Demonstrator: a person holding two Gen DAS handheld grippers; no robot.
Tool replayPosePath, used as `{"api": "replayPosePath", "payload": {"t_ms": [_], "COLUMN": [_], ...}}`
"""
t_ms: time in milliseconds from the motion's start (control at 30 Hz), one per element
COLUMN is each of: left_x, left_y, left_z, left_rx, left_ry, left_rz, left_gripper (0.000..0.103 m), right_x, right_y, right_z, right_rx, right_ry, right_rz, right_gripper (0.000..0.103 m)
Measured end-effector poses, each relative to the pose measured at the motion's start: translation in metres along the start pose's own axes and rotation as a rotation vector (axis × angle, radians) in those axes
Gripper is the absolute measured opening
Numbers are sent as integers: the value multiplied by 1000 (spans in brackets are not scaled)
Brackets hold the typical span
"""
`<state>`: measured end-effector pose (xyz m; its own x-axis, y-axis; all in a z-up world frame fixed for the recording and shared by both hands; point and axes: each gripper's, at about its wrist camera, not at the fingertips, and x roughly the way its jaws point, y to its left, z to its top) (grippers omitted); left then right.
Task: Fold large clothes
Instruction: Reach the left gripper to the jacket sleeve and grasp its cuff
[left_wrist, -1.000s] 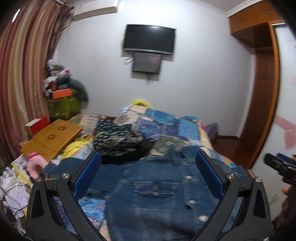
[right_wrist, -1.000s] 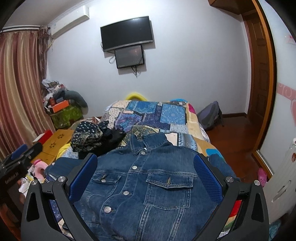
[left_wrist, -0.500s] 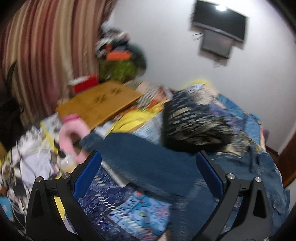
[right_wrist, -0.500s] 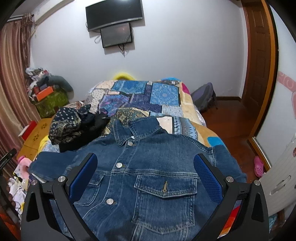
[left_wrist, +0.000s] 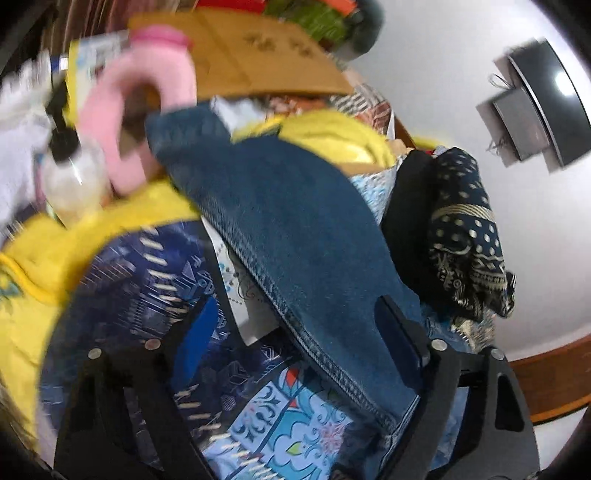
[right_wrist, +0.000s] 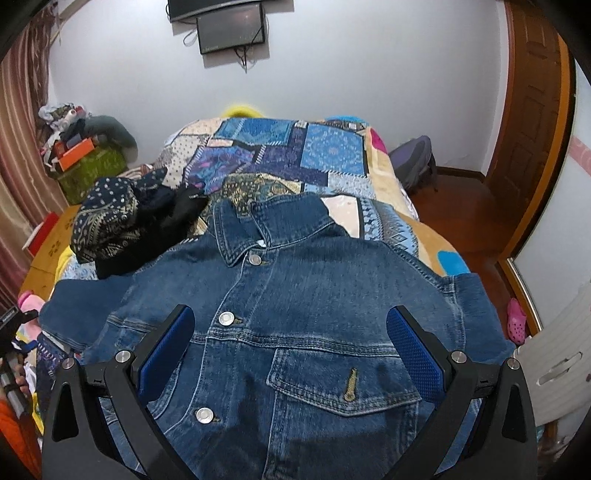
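A blue denim jacket (right_wrist: 295, 314) lies face up and buttoned on the patchwork bedspread (right_wrist: 295, 155), collar toward the far wall. Its left sleeve (left_wrist: 295, 236) stretches out over the bed's left edge. My left gripper (left_wrist: 295, 332) is open, tilted, right over that sleeve, with the sleeve running between the jaws. My right gripper (right_wrist: 291, 343) is open and empty above the jacket's chest, near the flap pocket (right_wrist: 343, 380).
A dark patterned garment pile (right_wrist: 122, 221) lies left of the collar. A yellow cloth (left_wrist: 332, 136), a pink object (left_wrist: 147, 96), a bottle (left_wrist: 74, 177) and a wooden board (left_wrist: 258, 55) crowd the bed's left side. A wooden door (right_wrist: 532, 122) stands at the right.
My left gripper has swung left and down from the jacket's front to the left sleeve and rolled over. My right gripper has moved forward and lower over the jacket's chest.
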<state>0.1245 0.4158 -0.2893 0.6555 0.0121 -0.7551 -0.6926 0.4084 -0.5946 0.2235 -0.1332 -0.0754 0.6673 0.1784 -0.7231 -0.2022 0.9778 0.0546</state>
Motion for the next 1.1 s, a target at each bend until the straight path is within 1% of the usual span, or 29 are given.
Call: {"api": "replayPosePath", "payload": {"t_ms": [67,100,133,167,267,333,367,400,433,467,500,533,633,700,733,800,833,900,933,1000,1100], "left_x": [15,22,28,34,44,44,45,46,45,44,41,40,24,9,2,-12,-20,-36,-41,-54,-70], "left_y": [7,10,11,11,7,-3,-9,-15,-21,-28,-37,-43,-65,-81,-87,-106,-116,-138,-148,-169,-207], "left_z": [0,0,0,0,2,1,-1,-2,-4,-7,-8,-9,-9,-5,-5,-4,-4,-8,-10,-21,-43], "left_rx": [-39,-53,-59,-64,-46,17,59,96,138,180,223,244,304,326,330,346,363,405,418,451,534], "left_ry": [46,64,74,81,58,14,-2,-16,-33,-50,-72,-87,-144,-180,-194,-216,-233,-266,-271,-282,-319], "left_rz": [-29,-38,-42,-40,-5,68,117,148,174,205,238,251,266,243,223,152,129,109,81,20,-23], "left_gripper": [79,74,71,70,65,48,44,36,23,16,12,10,7,6,5,3,3,3,3,3,3], "right_x": [6,9,12,15,21,24,26,26,27,28,29,28,24,19,17,12,10,5,2,-1,-5], "right_y": [2,2,3,4,6,7,8,8,7,7,7,6,4,1,0,-6,-7,-13,-16,-19,-26], "right_z": [2,2,2,2,1,0,0,-1,-1,-1,-2,-2,-2,-1,0,1,1,1,1,1,-1], "right_rx": [-5,-8,-13,-17,-31,-37,-36,-35,-33,-30,-26,-23,-8,-4,-2,7,12,27,34,40,43], "right_ry": [16,25,34,41,68,87,94,100,107,112,117,120,120,108,102,90,85,74,68,61,50], "right_rz": [2,2,1,-1,5,14,19,25,29,31,32,32,41,38,35,34,34,36,38,39,34], "right_gripper": [103,103,103,103,103,103,103,103,103,103,103,103,103,103,103,103,103,103,103,103,103]}}
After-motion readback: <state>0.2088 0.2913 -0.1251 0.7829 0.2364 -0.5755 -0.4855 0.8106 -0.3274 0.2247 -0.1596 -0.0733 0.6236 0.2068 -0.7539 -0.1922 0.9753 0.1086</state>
